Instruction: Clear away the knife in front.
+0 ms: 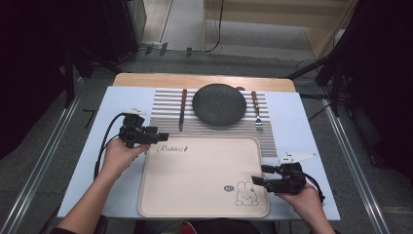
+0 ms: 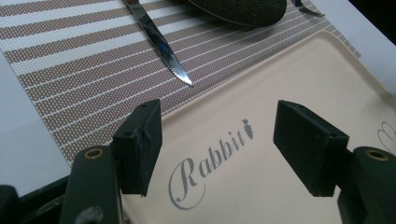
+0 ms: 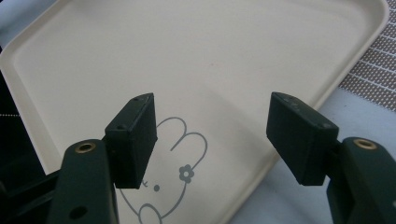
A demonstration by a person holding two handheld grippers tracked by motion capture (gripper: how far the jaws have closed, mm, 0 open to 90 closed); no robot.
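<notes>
Place setting looks laid out: dark round plate point(image 1: 219, 104) sits mid placemat point(image 1: 165, 109), knife point(image 1: 182, 108) just left of it, fork point(image 1: 255, 109) just right, all on the striped mat at the far side. Cream tray point(image 1: 195, 195) lies nearer the person, bare, overlapping the mat's near edge. Left gripper point(image 1: 163, 136) hovers at the tray's far-left corner, jaws wide, holding nothing; in the left gripper view the "Rabbit" print point(image 2: 210, 158) sits between the jaws, knife tip point(image 2: 184, 78) just beyond on the mat. Right gripper point(image 1: 256, 181) hangs over the tray's near-right corner by the bunny drawing point(image 3: 173, 172), jaws wide too, empty. Judgement: nothing gripped, tray is the likely target, either a two-handed lift or loading it, not begun. Cannot tell if either jaw touches the tray. Surface: light blue sheet point(image 1: 302, 126) over a wooden table point(image 1: 204, 80). Room: grey floor, dark stands and cables at the sides, pale wood furniture behind
</notes>
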